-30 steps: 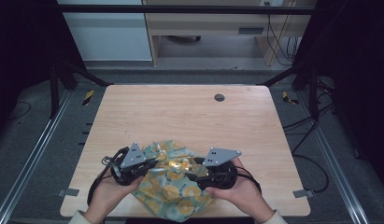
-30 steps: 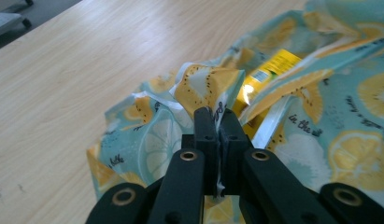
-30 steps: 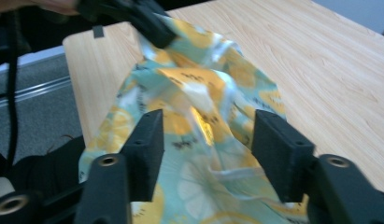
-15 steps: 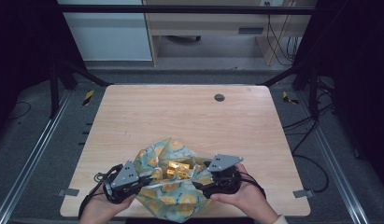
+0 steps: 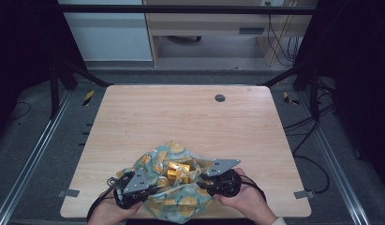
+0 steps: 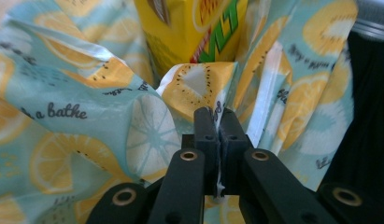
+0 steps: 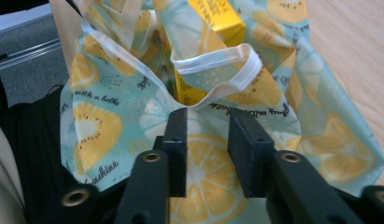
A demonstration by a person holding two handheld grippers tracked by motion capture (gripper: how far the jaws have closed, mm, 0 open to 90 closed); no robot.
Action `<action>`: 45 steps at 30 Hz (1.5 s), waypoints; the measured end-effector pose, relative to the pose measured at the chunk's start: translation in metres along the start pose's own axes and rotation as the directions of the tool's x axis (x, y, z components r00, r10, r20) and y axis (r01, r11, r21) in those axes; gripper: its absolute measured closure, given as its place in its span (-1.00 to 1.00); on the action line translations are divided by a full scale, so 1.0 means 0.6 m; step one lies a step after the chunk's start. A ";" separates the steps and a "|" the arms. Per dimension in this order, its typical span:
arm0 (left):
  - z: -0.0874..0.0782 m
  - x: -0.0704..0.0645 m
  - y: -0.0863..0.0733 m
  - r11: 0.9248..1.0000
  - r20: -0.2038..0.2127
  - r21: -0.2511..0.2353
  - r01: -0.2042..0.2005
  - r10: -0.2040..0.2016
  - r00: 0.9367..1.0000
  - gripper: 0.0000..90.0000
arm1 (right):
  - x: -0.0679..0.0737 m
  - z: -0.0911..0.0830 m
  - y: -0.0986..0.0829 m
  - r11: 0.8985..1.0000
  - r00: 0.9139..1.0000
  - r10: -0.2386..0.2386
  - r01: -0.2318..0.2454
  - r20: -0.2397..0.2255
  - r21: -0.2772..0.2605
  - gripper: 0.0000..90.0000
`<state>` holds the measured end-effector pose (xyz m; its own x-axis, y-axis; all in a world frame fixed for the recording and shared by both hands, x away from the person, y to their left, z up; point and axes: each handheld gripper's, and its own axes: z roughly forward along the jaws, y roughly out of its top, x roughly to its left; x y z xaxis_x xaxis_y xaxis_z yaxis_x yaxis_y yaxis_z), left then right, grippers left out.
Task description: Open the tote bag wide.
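A teal cloth bag point(image 5: 173, 152) printed with lemon slices lies bunched at the table's front edge, between my two grippers. Yellow cartons point(image 5: 176, 172) show inside its open top. My left gripper point(image 5: 155, 190) is at the bag's left side. In the left gripper view its jaws point(image 6: 217, 119) are shut on a fold of the bag point(image 6: 77, 116), just below a yellow carton point(image 6: 194, 28). My right gripper point(image 5: 203, 182) is at the bag's right side. Its jaws point(image 7: 207, 121) stand open below the bag's white hem point(image 7: 213, 60), with printed fabric point(image 7: 91, 121) behind them and a carton point(image 7: 213, 18) above.
The light wooden table point(image 5: 181, 117) has a round dark grommet point(image 5: 219, 98) near its far edge. A black frame surrounds it, cables point(image 5: 316, 154) trail on the floor at the right, and a cabinet point(image 5: 106, 42) stands behind.
Both hands have drawn back toward the table's front edge, the left one farther. The bag has been pulled along and bunched between the grippers.
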<state>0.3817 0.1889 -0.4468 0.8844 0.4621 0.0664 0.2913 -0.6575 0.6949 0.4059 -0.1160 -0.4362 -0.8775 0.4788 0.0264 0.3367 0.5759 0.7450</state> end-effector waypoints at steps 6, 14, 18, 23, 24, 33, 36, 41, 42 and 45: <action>0.022 -0.001 -0.013 0.999 0.001 0.038 -0.008 0.008 1.000 0.98 | -0.004 -0.007 -0.008 1.000 1.000 0.014 -0.014 -0.011 -0.004 0.63; 0.026 0.004 -0.016 0.999 -0.012 0.037 -0.010 0.010 1.000 0.98 | -0.012 -0.038 -0.007 0.998 0.999 0.025 -0.023 0.033 -0.061 0.15; 0.026 0.005 -0.016 0.999 -0.016 0.033 -0.006 0.007 1.000 0.98 | -0.028 -0.029 0.003 0.998 0.999 0.023 -0.021 0.028 -0.059 -0.18; 0.025 0.007 -0.017 1.000 -0.020 0.020 0.005 -0.005 1.000 0.98 | -0.045 0.014 0.006 1.000 1.000 0.001 -0.001 -0.014 -0.016 -0.39; 0.025 0.008 -0.018 1.000 -0.018 0.019 0.007 -0.007 1.000 0.98 | -0.045 0.014 0.006 1.000 1.000 0.001 -0.001 -0.014 -0.016 -0.39; 0.019 0.007 -0.021 1.000 -0.025 -0.001 0.016 -0.016 1.000 0.98 | -0.028 -0.005 0.000 0.996 0.993 -0.069 0.064 -0.096 -0.057 0.88; 0.019 0.003 -0.022 1.000 -0.026 0.009 -0.002 0.002 1.000 0.98 | -0.020 -0.019 -0.009 0.994 0.990 -0.081 0.072 -0.118 -0.076 0.94; 0.022 -0.004 -0.026 0.999 -0.034 0.035 -0.027 0.028 0.999 0.98 | 0.004 -0.033 -0.042 0.991 0.979 -0.122 0.112 -0.164 -0.071 1.00; 0.023 -0.004 -0.026 0.999 -0.037 0.042 -0.026 0.028 0.999 0.98 | 0.008 -0.031 -0.049 0.990 0.976 -0.133 0.124 -0.172 -0.061 1.00; 0.026 -0.004 -0.027 0.998 -0.041 0.061 -0.026 0.028 0.999 0.98 | 0.014 -0.016 -0.066 0.990 0.976 -0.140 0.140 -0.169 -0.012 1.00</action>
<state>0.3804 0.1890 -0.4696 0.8766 0.4672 0.1152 0.2900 -0.7040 0.6483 0.3821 -0.1415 -0.4591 -0.9610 0.2745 0.0346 0.2066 0.6289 0.7496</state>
